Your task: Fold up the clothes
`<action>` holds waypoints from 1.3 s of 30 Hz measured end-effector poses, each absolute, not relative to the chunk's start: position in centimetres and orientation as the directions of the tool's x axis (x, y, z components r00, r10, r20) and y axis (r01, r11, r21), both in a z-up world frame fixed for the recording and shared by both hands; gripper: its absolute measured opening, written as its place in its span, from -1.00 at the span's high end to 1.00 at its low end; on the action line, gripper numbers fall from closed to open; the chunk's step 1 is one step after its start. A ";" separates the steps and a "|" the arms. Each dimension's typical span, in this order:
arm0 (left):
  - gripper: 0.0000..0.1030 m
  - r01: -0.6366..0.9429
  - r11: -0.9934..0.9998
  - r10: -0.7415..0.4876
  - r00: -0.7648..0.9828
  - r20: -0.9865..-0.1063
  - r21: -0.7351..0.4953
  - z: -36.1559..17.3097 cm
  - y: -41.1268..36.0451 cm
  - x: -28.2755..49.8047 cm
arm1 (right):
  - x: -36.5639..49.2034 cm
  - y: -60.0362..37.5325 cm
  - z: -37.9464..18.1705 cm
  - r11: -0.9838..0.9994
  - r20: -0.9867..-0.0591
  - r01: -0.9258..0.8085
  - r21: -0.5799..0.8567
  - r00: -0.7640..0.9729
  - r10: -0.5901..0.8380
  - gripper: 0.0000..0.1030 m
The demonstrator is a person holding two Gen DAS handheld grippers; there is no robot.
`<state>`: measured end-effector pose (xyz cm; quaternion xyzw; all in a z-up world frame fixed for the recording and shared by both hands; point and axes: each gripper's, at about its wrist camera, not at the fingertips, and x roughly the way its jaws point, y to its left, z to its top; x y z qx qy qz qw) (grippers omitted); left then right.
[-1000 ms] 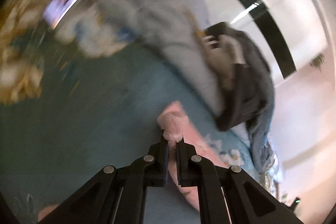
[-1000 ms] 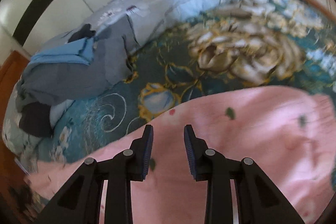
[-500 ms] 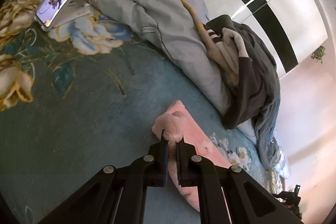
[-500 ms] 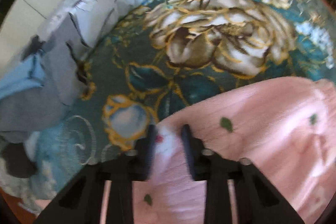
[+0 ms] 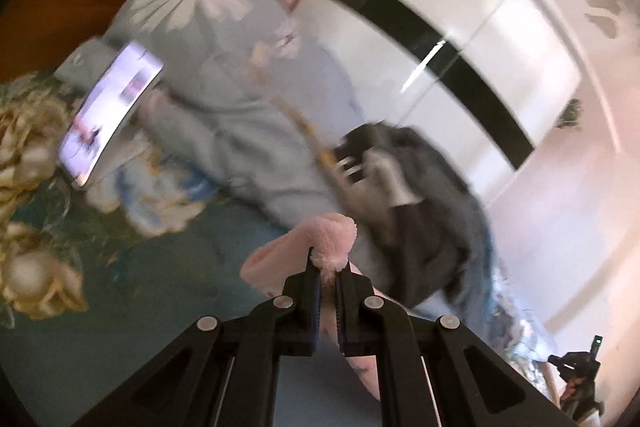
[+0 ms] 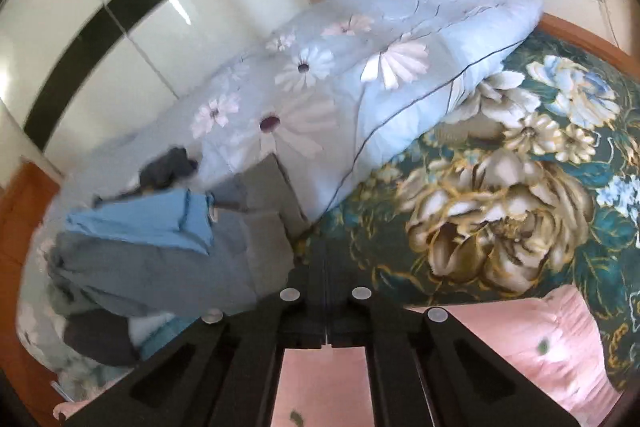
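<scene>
A pink fleece garment (image 5: 280, 255) lies on the teal floral bedspread (image 5: 132, 267). My left gripper (image 5: 328, 263) is shut on a fluffy corner of it, and that corner bunches up above the fingertips. In the right wrist view the same pink garment (image 6: 540, 343), dotted with small leaf prints, spreads under and to the right of my right gripper (image 6: 326, 263). That gripper's jaws are pressed together over the garment's far edge. The black fingers hide the pinch itself.
A lit phone (image 5: 108, 115) leans against a light blue daisy-print duvet (image 6: 360, 79). A heap of grey and blue clothes (image 6: 160, 247) lies beside the duvet, also seen as a dark heap (image 5: 432, 219). A white wardrobe with a black stripe (image 6: 120, 7) stands behind the bed.
My right gripper has gone from open over the pink edge to shut and has tilted upward. My left gripper has risen with the pink corner still in it.
</scene>
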<state>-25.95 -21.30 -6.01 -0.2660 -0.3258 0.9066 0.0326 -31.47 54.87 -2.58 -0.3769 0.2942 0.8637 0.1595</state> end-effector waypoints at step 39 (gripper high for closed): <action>-0.21 0.298 -0.776 0.282 -0.625 -0.728 -0.556 -12.4 -23.6 -7.3 | 12.9 63.2 -10.3 -0.519 -0.781 -0.688 0.507 -0.621 0.060 0.44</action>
